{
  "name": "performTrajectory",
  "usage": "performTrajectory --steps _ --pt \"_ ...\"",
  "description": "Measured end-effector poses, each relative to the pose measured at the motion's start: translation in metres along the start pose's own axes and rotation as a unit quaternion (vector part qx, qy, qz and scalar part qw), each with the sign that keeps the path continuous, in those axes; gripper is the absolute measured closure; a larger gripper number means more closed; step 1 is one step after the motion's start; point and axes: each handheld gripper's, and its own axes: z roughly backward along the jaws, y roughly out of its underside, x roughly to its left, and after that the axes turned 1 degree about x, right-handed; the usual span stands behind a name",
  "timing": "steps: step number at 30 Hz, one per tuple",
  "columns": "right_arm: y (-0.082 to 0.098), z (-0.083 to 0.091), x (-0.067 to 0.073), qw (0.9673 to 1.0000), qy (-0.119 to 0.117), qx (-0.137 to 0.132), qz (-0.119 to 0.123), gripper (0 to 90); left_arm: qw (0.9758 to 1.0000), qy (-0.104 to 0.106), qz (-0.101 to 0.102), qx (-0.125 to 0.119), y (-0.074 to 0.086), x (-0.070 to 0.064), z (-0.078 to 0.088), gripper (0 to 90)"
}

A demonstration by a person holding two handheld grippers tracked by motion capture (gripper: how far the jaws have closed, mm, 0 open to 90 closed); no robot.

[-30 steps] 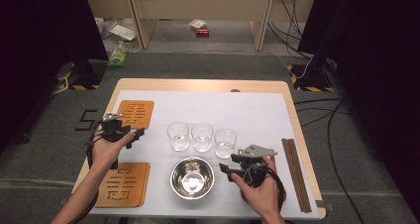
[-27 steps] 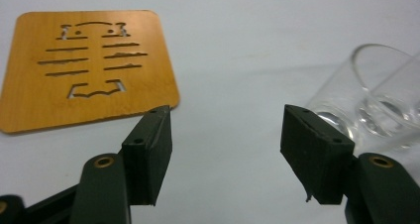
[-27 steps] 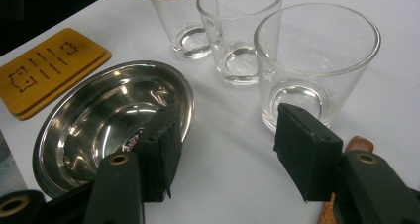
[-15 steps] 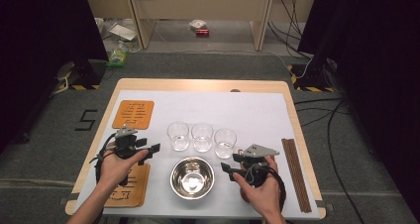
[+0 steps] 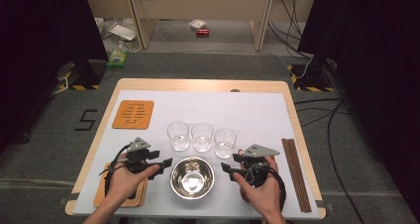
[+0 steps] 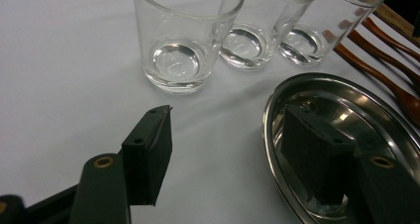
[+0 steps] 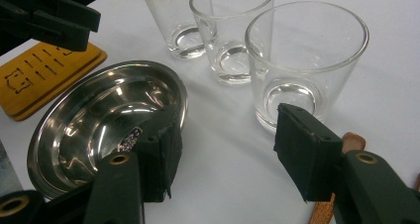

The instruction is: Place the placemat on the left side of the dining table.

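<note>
Having swung in from the far coaster [image 5: 132, 114], the left gripper [image 5: 165, 162] hung with jaws spread empty at the steel bowl's [image 5: 192, 177] rim; the right gripper [image 5: 226, 167] likewise gaped, flanking it, ready to lift.

The right gripper [image 7: 225, 149] gapes, empty, over the cloth between the steel bowl [image 7: 94, 120] and the nearest of three glasses [image 7: 302, 60].

3 glasses [image 5: 201, 136] crowding behind bowl [image 5: 192, 177], bare cloth [image 5: 237, 110] beyond, chopsticks [image 5: 295, 172] edging right
</note>
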Motion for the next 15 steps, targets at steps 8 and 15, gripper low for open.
performTrajectory --steps 8,15 --pt "0.0 -0.001 0.0 1.0 -0.001 0.001 0.001 44.2 0.9999 0.008 -0.008 0.007 0.007 -0.012 -0.005 36.2" --pt "0.0 -0.001 0.0 1.0 -0.001 0.001 0.0 44.2 0.9998 0.008 -0.01 0.014 0.011 -0.016 -0.008 36.2"
